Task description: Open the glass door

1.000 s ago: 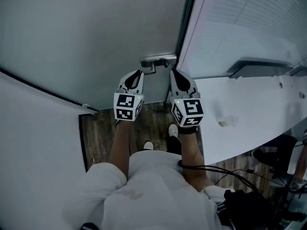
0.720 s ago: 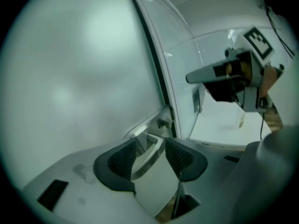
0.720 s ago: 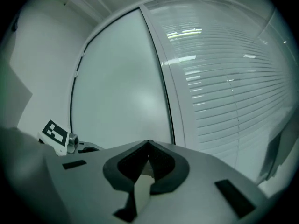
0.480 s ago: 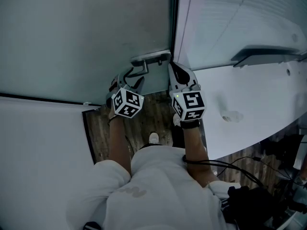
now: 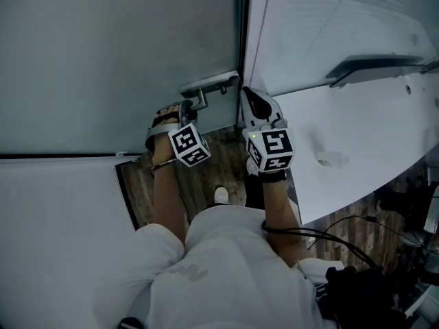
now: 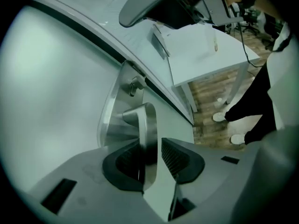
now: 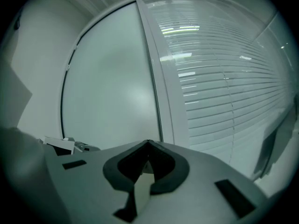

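The frosted glass door [image 5: 103,60] fills the upper left of the head view, and its metal lever handle [image 5: 209,84] sits by the dark door frame [image 5: 241,26]. My left gripper [image 5: 184,108] points down at the handle, rolled onto its side. In the left gripper view the lever handle [image 6: 147,125] stands between the jaws of the left gripper [image 6: 152,153]. These jaws have just been closing. One pad [image 6: 131,160] lies against the lever, and a thin gap shows at the other. My right gripper [image 5: 248,94] hangs shut and empty beside the frame, and the right gripper [image 7: 148,146] faces the glass door [image 7: 112,97].
A window with closed blinds [image 5: 329,19] lies right of the frame, above a white desk [image 5: 357,149]. Cables [image 5: 329,242] trail on the wooden floor [image 5: 212,170] at lower right. A white wall panel [image 5: 55,211] stands at the left. The person's shoes are below the grippers.
The left gripper dropped from beside the handle, rolled over, opened and came down around the lever. The right gripper shifted slightly and stayed shut.
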Motion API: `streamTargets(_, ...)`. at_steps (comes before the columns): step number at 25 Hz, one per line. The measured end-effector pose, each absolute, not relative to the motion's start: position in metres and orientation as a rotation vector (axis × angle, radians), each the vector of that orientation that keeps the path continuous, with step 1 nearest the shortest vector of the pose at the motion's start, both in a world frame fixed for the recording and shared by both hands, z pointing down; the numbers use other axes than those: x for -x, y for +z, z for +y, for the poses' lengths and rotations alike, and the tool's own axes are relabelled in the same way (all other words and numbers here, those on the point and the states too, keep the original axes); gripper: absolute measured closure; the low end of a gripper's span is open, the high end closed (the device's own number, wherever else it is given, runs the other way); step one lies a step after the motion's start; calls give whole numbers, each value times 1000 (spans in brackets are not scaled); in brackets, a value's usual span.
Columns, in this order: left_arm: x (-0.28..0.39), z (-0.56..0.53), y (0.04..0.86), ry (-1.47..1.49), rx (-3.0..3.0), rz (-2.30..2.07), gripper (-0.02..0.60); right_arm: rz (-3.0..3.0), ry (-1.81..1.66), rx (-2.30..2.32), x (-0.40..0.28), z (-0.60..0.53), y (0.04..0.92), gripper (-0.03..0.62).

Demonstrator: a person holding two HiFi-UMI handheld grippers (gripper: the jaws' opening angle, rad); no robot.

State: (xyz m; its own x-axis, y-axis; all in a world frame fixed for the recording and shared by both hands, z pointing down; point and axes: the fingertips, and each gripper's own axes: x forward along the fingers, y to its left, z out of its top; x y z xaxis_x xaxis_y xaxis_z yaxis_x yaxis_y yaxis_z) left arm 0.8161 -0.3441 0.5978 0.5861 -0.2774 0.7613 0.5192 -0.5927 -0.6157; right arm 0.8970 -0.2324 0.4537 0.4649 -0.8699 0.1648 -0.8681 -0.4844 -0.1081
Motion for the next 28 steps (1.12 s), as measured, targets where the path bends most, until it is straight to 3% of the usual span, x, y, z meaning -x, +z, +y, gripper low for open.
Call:
streamTargets(3, -822, -352, 605, -1094, 1769, -190, 495, 1554, -326, 2699, -902, -227, 459, 592)
streamTargets(6, -834, -352, 616, -1001, 1772, -198, 497, 1517, -342, 2711, -905, -223, 461, 591)
streamTargets(8, -839, -353, 615, -942, 1801, -171, 555, 1501, -352, 2719, -906, -223, 463, 592)
streamTargets(20, -853, -343, 613, -684, 2051, -52, 578, 1443, -404, 2720, -914, -215, 479, 592)
streamTargets(28, -853, -340, 615, -696, 2061, -56, 577, 1470, -408, 2698, -892, -223, 475, 592)
